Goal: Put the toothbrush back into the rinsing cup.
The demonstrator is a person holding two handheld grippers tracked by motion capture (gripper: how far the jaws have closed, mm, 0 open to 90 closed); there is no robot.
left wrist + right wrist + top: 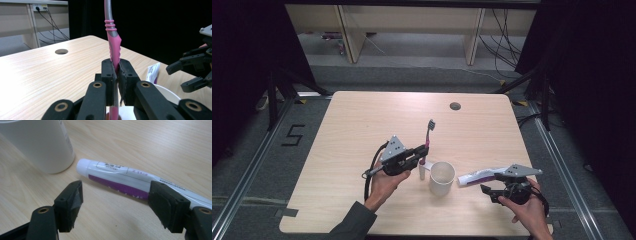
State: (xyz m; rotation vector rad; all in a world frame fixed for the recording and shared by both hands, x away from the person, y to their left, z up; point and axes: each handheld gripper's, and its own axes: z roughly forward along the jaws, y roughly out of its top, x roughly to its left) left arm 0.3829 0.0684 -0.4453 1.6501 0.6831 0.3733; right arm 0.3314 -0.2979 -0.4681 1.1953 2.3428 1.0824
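A pink and grey toothbrush (429, 135) stands nearly upright, bristle head up, with my left gripper (424, 151) shut on its pink handle (114, 50). In the left gripper view the two jaws of the left gripper (117, 68) press the handle from both sides. A white cup (442, 178) stands just right of that gripper. A white and purple toothpaste tube (481, 176) lies on the table right of the cup, cap end toward it. My right gripper (492, 183) hovers low at the tube, open. In its own view the right gripper (117, 191) has the tube (112, 176) lying just beyond its spread jaws, beside the cup (40, 142).
The light wooden table (362, 125) has a round cable hole (455, 106) near its far edge. Bare tabletop lies to the left and behind the cup. Dark curtains flank the table, and shelving with cables stands beyond it.
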